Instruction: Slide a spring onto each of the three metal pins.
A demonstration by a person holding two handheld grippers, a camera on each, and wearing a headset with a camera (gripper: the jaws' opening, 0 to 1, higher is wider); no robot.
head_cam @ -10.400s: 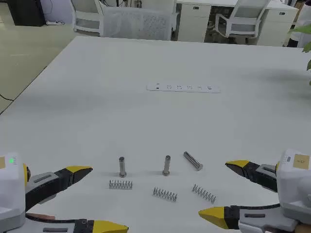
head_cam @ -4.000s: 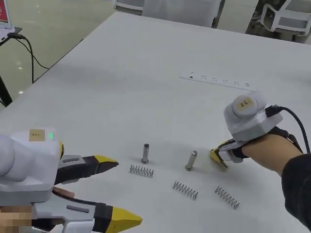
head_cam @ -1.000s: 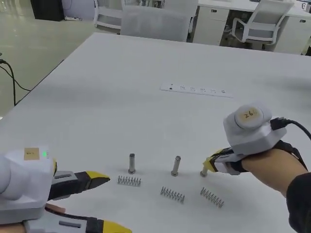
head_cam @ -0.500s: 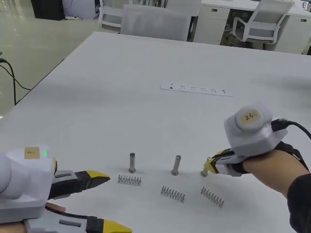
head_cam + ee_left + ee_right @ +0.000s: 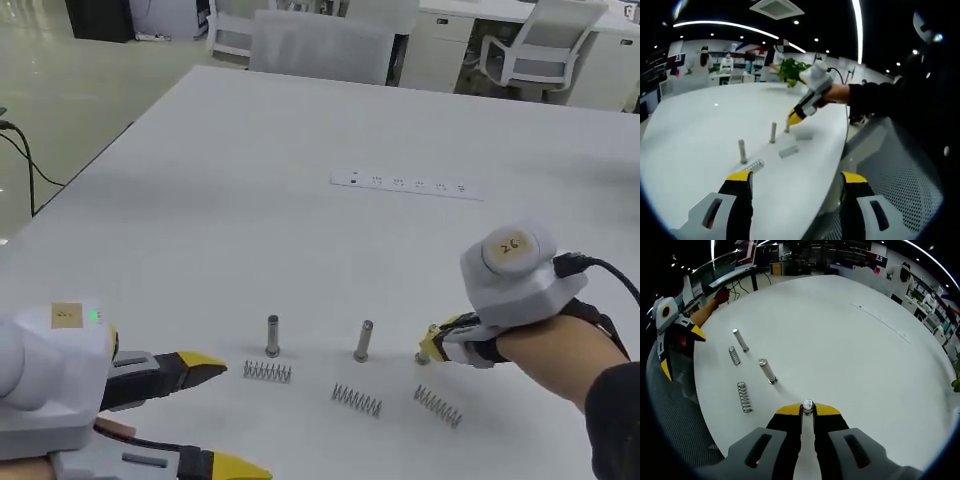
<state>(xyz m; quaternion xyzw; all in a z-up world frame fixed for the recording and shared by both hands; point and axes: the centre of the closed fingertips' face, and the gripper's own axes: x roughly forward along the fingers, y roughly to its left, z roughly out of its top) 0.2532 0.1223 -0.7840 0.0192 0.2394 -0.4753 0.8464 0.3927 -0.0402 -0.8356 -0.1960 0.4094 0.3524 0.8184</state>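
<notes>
Three metal pins stand in a row on the white table (image 5: 300, 140): the left pin (image 5: 272, 335), the middle pin (image 5: 363, 340) and the right pin (image 5: 422, 355). My right gripper (image 5: 432, 346) is shut on the right pin (image 5: 808, 405), holding it upright on the table. A spring lies in front of each pin: left spring (image 5: 266, 372), middle spring (image 5: 357, 400), right spring (image 5: 438, 406). My left gripper (image 5: 230, 415) hovers open at the near left, apart from everything, with nothing between its yellow tips (image 5: 796, 177).
A white power strip (image 5: 405, 184) lies across the middle of the table. Office chairs (image 5: 320, 45) and desks stand past the far edge. The near table edge runs close below the springs.
The right pin lay on its side earlier; my right gripper has taken it and now holds it upright. Over the last second almost nothing moved. The left gripper stays put.
</notes>
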